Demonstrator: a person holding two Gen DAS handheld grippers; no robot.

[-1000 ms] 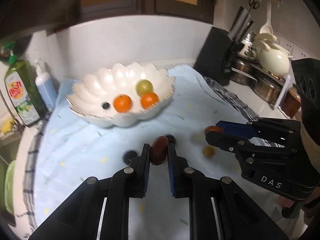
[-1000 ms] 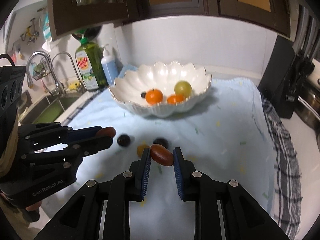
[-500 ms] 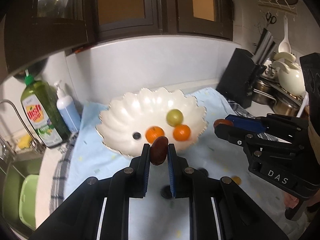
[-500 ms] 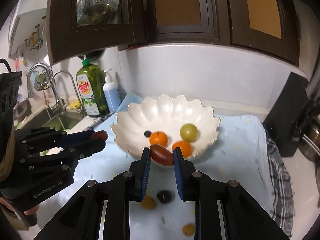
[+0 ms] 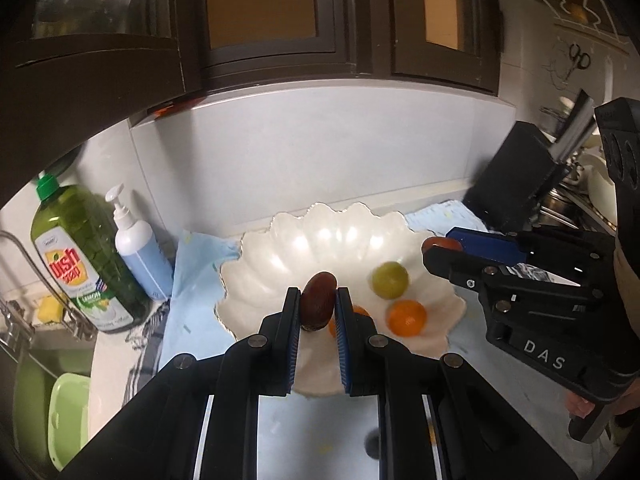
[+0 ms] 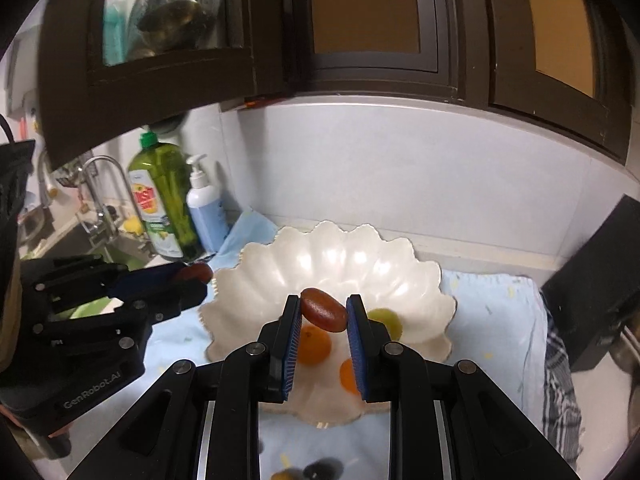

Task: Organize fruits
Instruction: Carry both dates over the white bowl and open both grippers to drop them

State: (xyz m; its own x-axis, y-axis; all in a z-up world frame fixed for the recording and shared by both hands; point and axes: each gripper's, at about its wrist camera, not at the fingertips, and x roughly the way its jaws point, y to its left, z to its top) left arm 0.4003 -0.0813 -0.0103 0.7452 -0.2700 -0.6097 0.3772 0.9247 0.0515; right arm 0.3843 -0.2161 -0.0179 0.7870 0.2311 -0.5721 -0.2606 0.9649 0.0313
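My left gripper (image 5: 317, 300) is shut on a dark red oval fruit (image 5: 318, 301), held above the near left part of the white scalloped bowl (image 5: 280, 248). My right gripper (image 6: 323, 313) is shut on a second dark red oval fruit (image 6: 324, 314), held above the same bowl (image 6: 260, 280). Inside the bowl lie a green fruit (image 5: 389, 275) and two orange fruits (image 5: 407, 318); the second orange one is partly hidden behind my left fingers. The right gripper shows in the left wrist view (image 5: 442, 246), the left one in the right wrist view (image 6: 194, 274).
A green dish-soap bottle (image 5: 80, 264) and a blue pump bottle (image 5: 138, 248) stand left of the bowl, by the sink (image 5: 44, 368). A black knife block (image 5: 508, 184) stands at the right. Dark and yellow small fruits (image 6: 312, 470) lie on the blue cloth (image 6: 492, 320) before the bowl.
Both grippers, each still holding its fruit, have risen from the cloth and moved forward over the bowl.
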